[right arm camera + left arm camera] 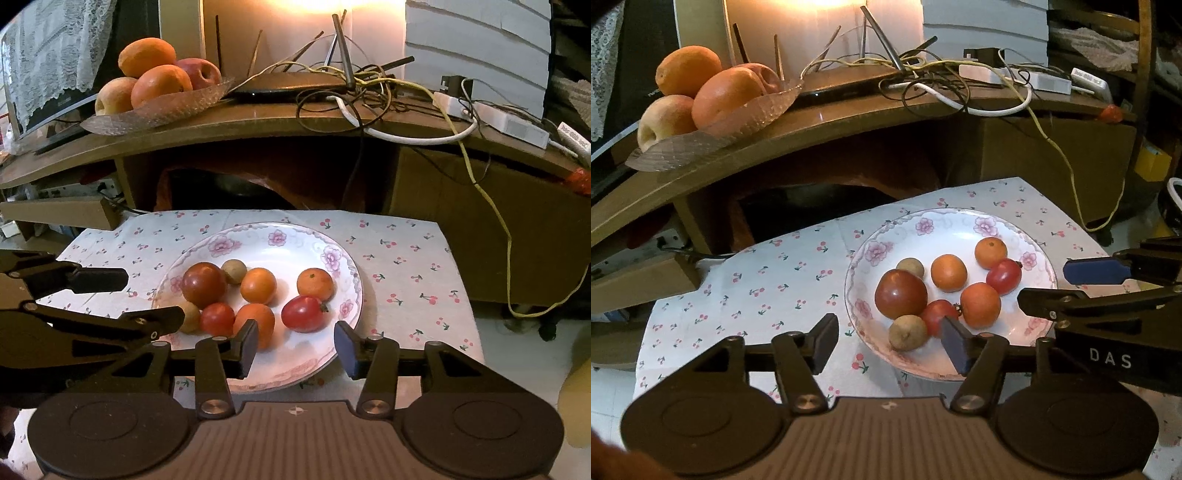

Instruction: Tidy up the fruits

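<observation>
Your left tongs (890, 341) stand wide at the bottom of the left wrist view, nothing between the pads; the right pad overlaps the near rim of the plate (1039, 258) in the picture, and the left pad sits over the cherry-print cloth (757, 280). Your right tongs (295, 345) stand moderately apart at the bottom of the right wrist view, also empty, framing the plate's near edge. Neither pair presses on any fruit.

The flowered plate sits on the cloth-covered surface, right of centre in the left view and centre frame in the right view. On it you have a large dark red tomato (900, 293), two small brown fruits (908, 332) (910, 267), one at the near left edge and one behind the tomato, three small oranges (948, 273) (980, 304) (990, 253), and two small red tomatoes (940, 314) (1004, 276). The fruits lie close together, several touching.

Beyond the cloth stands a wooden cabinet (258, 123). At upper left of both frames, its top carries a glass dish (173, 109) holding two large oranges (147, 57) (161, 85) and two apples (199, 72) (114, 95). To the right of the dish lies a tangle of cables (369, 96) with white adapters.
</observation>
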